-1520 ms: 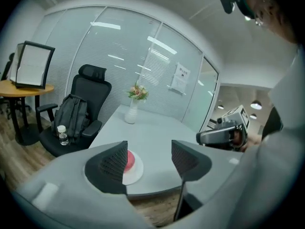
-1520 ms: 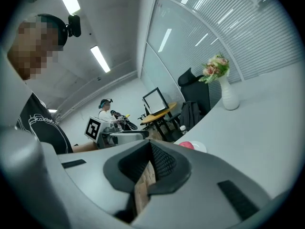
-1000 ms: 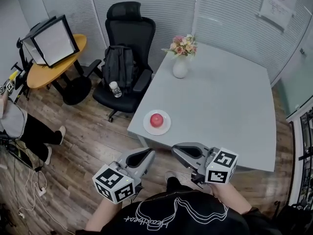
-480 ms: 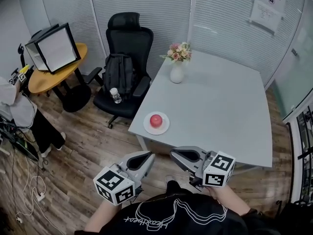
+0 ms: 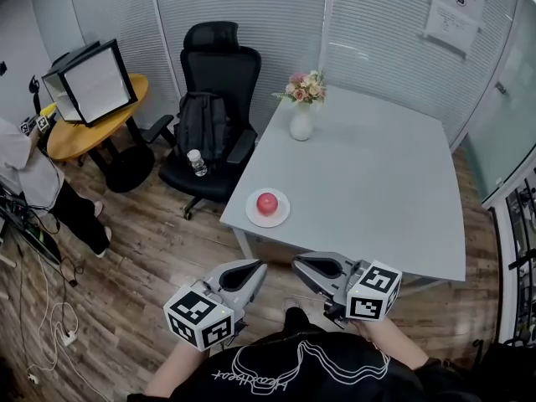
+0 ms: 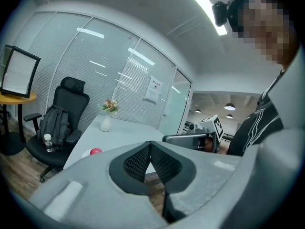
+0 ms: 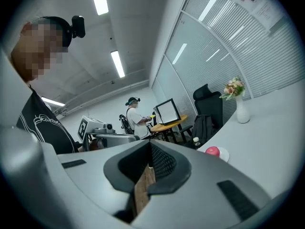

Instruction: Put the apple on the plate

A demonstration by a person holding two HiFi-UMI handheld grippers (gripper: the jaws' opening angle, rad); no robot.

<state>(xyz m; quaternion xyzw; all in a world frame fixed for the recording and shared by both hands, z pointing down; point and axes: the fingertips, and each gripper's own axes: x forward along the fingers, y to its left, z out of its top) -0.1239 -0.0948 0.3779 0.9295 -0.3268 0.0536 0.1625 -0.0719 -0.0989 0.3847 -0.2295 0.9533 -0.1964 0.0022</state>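
Close against the person's chest, short of the worktop's near edge, the left gripper (image 5: 260, 266) and the right gripper (image 5: 298, 263) sit side by side. Each has its jaws pressed together with nothing between them, and only floor shows through the gap behind the pads in both gripper views. Ahead, beyond that near edge, the apple (image 5: 267, 203) sits on the white plate (image 5: 252, 217) at the near left corner of the worktop (image 5: 377, 182), well apart from both grippers. It lies almost straight ahead of the left gripper's tip and a little leftward of the right one, so the left looks marginally nearer. Being round, it offers no preferred axis. I judge the apple is already where the task wants it, so no grasp seems needed.
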